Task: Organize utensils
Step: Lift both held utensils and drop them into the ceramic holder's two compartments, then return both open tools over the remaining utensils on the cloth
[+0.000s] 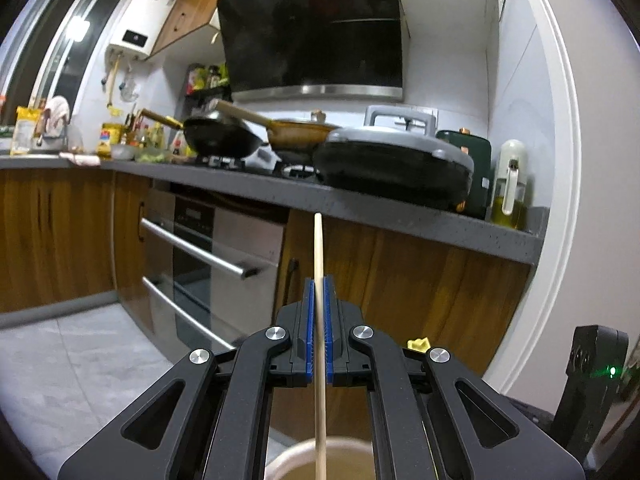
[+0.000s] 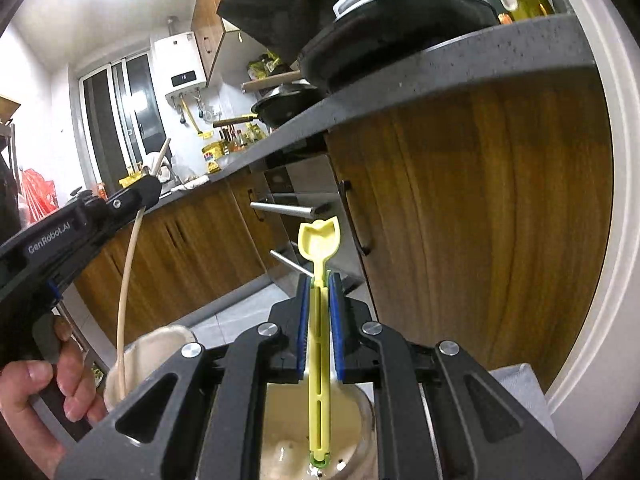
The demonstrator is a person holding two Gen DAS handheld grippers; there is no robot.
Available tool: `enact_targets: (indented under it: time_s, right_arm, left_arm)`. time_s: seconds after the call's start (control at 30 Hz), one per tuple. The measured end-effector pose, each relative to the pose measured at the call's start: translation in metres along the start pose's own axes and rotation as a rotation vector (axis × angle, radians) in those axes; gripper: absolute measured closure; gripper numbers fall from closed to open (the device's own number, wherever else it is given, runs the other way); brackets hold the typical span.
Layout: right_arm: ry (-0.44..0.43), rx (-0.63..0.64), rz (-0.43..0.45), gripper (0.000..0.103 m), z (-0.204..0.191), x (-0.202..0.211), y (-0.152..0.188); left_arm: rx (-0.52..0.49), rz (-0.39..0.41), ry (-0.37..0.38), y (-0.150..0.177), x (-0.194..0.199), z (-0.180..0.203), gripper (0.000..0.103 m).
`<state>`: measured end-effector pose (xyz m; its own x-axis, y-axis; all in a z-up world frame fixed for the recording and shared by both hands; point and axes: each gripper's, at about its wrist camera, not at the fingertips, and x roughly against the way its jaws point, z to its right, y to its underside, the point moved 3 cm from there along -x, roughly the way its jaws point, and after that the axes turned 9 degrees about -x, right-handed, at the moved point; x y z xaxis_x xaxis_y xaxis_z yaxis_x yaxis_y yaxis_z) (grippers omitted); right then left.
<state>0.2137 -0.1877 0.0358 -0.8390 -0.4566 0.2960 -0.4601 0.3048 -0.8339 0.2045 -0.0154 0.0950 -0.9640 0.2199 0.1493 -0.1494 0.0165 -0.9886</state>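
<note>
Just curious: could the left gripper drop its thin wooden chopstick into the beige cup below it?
Probably yes. The thin wooden chopstick, clamped in the left gripper, already reaches over the beige cup; nothing seems to block its mouth.

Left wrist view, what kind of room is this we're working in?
A home kitchen, most likely. A black range hood hangs over a stove holding a wok, a built-in oven sits under the grey countertop, and a water heater is on the wall.
</note>
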Motion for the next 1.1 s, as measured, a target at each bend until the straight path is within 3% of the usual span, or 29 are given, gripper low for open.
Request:
enact_targets:
  time_s: [0.13,0.27,0.6,0.63,0.7,0.83,1.03,1.1]
  right_arm:
    - [-0.025,0.042,-0.013,0.093,-0.003,0.017,0.009]
    - [-0.026,0.095,-0.047,0.093,-0.008,0.029,0.019]
    - [0.008,0.116,-0.099,0.092,-0.013,0.035,0.034]
    - [0.010,0.115,-0.100,0.090,-0.012,0.037,0.035]
    - [0.007,0.116,-0.097,0.071,-0.013,0.039,0.033]
    - [0.023,0.127,-0.079,0.061,-0.011,0.051,0.027]
    - [0.028,0.123,-0.093,0.034,-0.005,0.077,0.027]
    - [0.024,0.132,-0.107,0.020,-0.004,0.086,0.030]
  left_arm:
    - [0.001,-0.025,0.037,0.009,0.020,-0.005,0.098]
    - [-0.011,-0.107,0.061,0.021,0.040,-0.004,0.098]
    - [-0.077,-0.241,0.044,0.052,0.059,0.007,0.098]
    - [-0.076,-0.246,0.047,0.053,0.060,0.008,0.096]
    - [-0.072,-0.250,0.047,0.052,0.063,0.008,0.088]
    - [-0.079,-0.252,0.030,0.051,0.070,0.006,0.076]
    - [-0.076,-0.246,-0.004,0.051,0.095,0.000,0.037]
    - [-0.077,-0.250,-0.017,0.053,0.104,-0.002,0.025]
